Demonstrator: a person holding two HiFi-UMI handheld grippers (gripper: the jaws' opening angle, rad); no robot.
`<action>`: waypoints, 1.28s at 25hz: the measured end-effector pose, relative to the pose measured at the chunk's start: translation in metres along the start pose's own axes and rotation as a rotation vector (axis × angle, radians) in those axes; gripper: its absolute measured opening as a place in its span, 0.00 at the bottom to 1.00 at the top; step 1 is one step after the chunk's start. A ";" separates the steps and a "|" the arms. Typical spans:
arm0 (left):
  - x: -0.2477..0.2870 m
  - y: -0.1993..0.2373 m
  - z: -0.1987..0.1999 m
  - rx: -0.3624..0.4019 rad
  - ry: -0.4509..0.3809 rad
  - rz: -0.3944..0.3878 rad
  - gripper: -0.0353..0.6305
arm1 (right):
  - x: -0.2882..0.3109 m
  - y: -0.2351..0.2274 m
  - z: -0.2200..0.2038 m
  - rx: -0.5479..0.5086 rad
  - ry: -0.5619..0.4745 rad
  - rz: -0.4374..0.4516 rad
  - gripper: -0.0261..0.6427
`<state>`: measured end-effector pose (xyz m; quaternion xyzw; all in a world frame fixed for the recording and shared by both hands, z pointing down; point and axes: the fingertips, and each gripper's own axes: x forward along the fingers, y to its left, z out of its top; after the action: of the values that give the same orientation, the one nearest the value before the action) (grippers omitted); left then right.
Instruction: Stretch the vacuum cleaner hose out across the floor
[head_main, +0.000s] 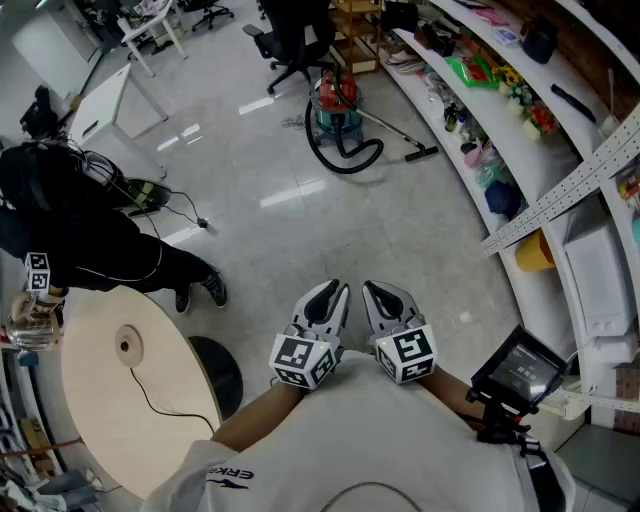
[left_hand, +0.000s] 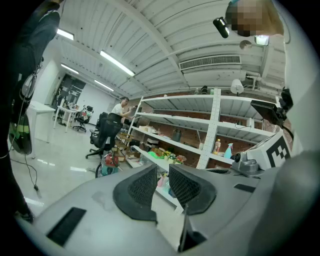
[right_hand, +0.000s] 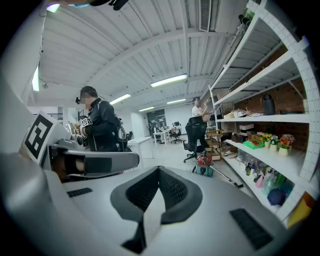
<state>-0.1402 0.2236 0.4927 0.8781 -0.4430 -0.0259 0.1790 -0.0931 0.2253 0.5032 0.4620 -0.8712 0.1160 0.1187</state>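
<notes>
The vacuum cleaner (head_main: 335, 103) sits far off on the floor (head_main: 300, 230) by the shelves (head_main: 510, 62). Its hose (head_main: 340, 168) is curled in a loop and the wand (head_main: 390, 132) angles right toward the shelving. The left gripper (head_main: 333, 292) shows a narrow empty gap, and the right gripper (head_main: 378, 292) is pinched closed on nothing.

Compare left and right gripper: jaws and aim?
Jaws: the left gripper stands slightly open, with a narrow gap showing; the right gripper is shut, tips meeting.
Aim: the vacuum cleaner sits left of the left gripper's jaws in its view, and right of the right gripper's jaws in its own.
Shared: both are empty, held side by side, far from the vacuum cleaner.
</notes>
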 end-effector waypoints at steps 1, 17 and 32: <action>0.001 -0.001 0.000 0.000 -0.001 0.000 0.17 | 0.000 -0.001 0.000 -0.001 0.000 0.000 0.04; -0.002 0.000 -0.001 -0.005 -0.001 0.007 0.17 | 0.000 0.000 0.000 0.015 -0.008 0.001 0.04; -0.012 0.009 -0.005 -0.007 0.005 0.001 0.17 | 0.008 0.015 -0.006 0.009 0.005 0.013 0.04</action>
<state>-0.1530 0.2296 0.4992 0.8772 -0.4430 -0.0251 0.1833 -0.1091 0.2294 0.5100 0.4565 -0.8734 0.1219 0.1182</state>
